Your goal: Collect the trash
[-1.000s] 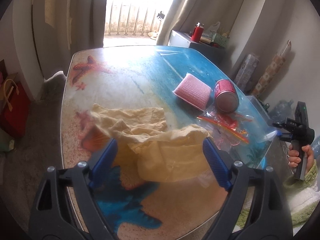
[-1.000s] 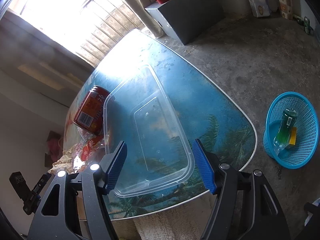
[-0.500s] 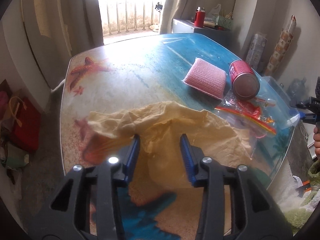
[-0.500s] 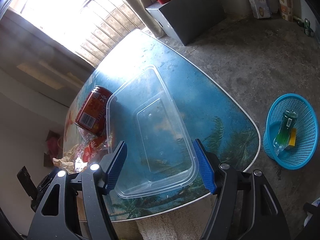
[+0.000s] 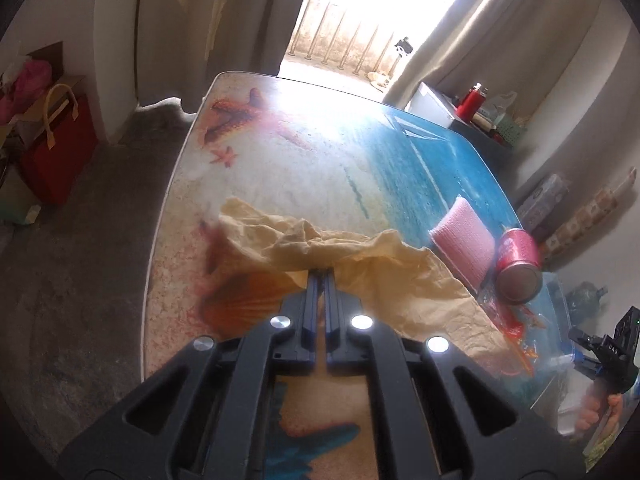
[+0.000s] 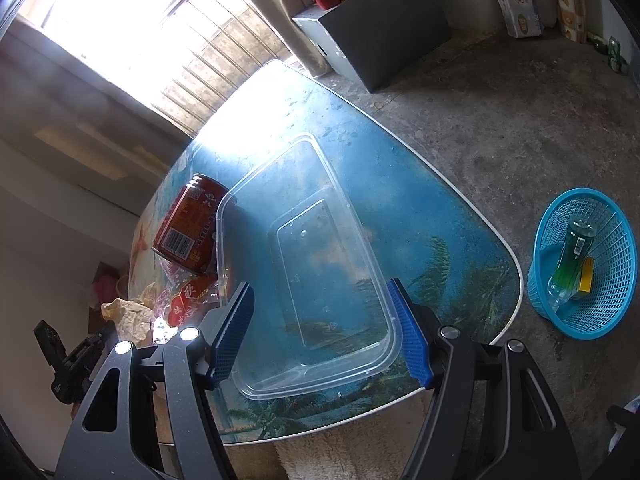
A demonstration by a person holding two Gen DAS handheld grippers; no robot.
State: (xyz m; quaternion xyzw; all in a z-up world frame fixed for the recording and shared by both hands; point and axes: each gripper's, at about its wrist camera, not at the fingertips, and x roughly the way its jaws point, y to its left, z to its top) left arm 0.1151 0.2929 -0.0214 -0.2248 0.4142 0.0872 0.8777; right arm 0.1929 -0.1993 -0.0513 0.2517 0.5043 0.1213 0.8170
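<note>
Crumpled yellow paper (image 5: 372, 276) sprawls across the near part of the tabletop (image 5: 320, 168), a thin, creased sheet the colour of pale straw, bunched into ridges along its far edge and flattening out toward the right. The left hand-held gripper (image 5: 320, 274) has just been closing and its blue fingers now pinch a fold of this paper at the middle of its far ridge, pads pressed together with the sheet caught between them. Just right of the paper lie a pink sponge (image 5: 466, 246) and a red drink can (image 5: 518, 266) on its side, with a red-printed clear wrapper (image 5: 516, 326) beside them near the tabletop edge. From the right wrist view the same paper (image 6: 128, 318) shows as a small wad at the left, next to the wrapper (image 6: 188, 300) and the can (image 6: 188, 226). The right hand-held gripper (image 6: 320, 328) stands with its jaws wide apart on either side of a clear plastic container (image 6: 304, 264); whether its pads touch the rim cannot be told. On the floor right of the tabletop sits a blue basket (image 6: 612, 280) holding a green bottle (image 6: 574, 256) and a small yellow box (image 6: 586, 280).
</note>
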